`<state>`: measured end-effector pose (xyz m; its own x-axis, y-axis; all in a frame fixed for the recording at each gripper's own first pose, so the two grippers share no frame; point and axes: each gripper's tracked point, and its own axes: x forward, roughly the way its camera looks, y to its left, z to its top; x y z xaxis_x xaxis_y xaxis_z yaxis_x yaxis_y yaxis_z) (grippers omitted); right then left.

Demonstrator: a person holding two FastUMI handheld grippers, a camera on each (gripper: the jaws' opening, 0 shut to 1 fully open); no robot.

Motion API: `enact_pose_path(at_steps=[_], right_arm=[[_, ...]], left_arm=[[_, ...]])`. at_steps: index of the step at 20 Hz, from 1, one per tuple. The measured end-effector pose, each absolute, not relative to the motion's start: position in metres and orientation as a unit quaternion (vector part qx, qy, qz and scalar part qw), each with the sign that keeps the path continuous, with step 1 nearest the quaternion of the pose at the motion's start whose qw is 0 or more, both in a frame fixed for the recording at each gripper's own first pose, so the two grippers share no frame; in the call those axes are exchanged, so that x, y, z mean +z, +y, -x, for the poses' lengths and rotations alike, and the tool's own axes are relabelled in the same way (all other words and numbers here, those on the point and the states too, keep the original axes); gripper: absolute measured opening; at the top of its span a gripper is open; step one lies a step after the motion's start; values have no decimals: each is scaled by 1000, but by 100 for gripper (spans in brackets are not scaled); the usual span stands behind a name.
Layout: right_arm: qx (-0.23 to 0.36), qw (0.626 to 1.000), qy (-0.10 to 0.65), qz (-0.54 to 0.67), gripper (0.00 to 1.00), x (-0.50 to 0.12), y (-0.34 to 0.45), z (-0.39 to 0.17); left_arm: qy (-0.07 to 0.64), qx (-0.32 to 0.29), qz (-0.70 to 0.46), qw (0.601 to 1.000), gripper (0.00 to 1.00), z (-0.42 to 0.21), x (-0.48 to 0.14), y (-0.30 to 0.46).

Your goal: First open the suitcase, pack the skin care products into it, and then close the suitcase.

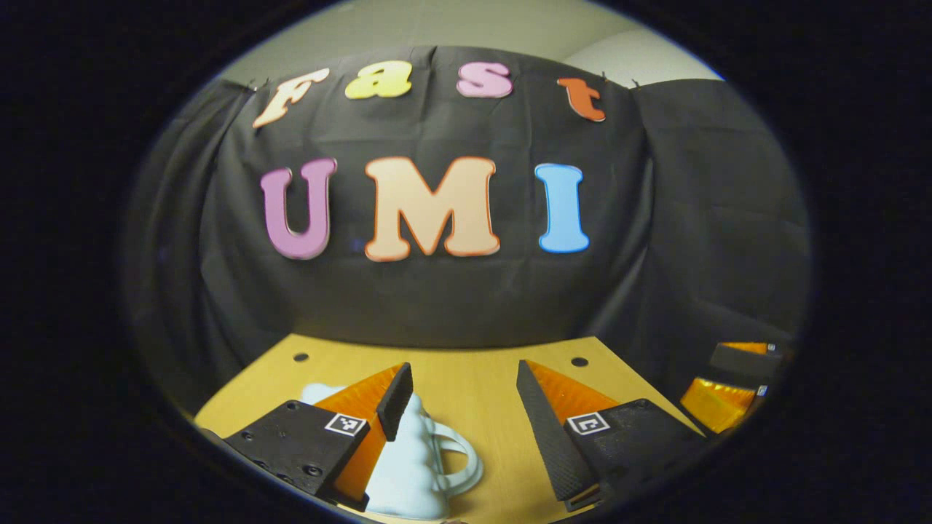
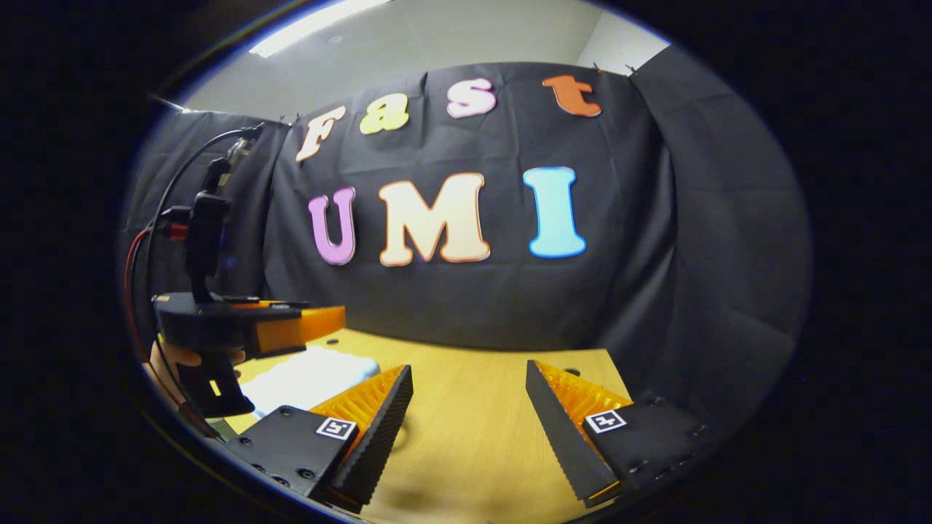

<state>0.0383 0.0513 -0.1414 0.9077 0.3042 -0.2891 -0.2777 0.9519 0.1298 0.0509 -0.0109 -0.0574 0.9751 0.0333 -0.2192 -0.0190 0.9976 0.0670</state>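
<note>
Suitcase (image 1: 411,466), pale blue with a looped handle, lies on the wooden table (image 1: 473,386) just below my left gripper (image 1: 466,407). Both that and my right gripper (image 2: 470,407) hover spread wide, holding nothing (poised, I judge, to open it).

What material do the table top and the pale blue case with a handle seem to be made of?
The yellowish table top looks like wood or wood laminate: faint grain, smooth satin sheen, drilled holes. The pale blue case with a looped handle, lying under the left claw, looks like moulded hard plastic, with ribs and a matte finish, though this is uncertain.
</note>
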Motion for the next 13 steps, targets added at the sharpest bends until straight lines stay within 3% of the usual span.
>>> enact_pose_path(at_steps=[2, 4, 5, 6, 13], right_arm=[[144, 983, 104, -47, 93, -106, 59, -51], [130, 988, 64, -49, 97, -79, 64, -56], [128, 989, 50, -58, 98, -67, 69, -56], [133, 988, 38, -67, 94, -56, 80, -52], [126, 990, -10, -62, 97, -21, 106, -46]], left_arm=[[68, 43, -44, 996, 85, -43, -32, 3], [57, 39, -43, 997, 85, -39, -24, 4], [65, 35, -44, 996, 88, -35, -26, 5], [64, 41, -46, 996, 98, -35, -25, 12], [64, 28, -58, 996, 96, -23, -12, 34]])
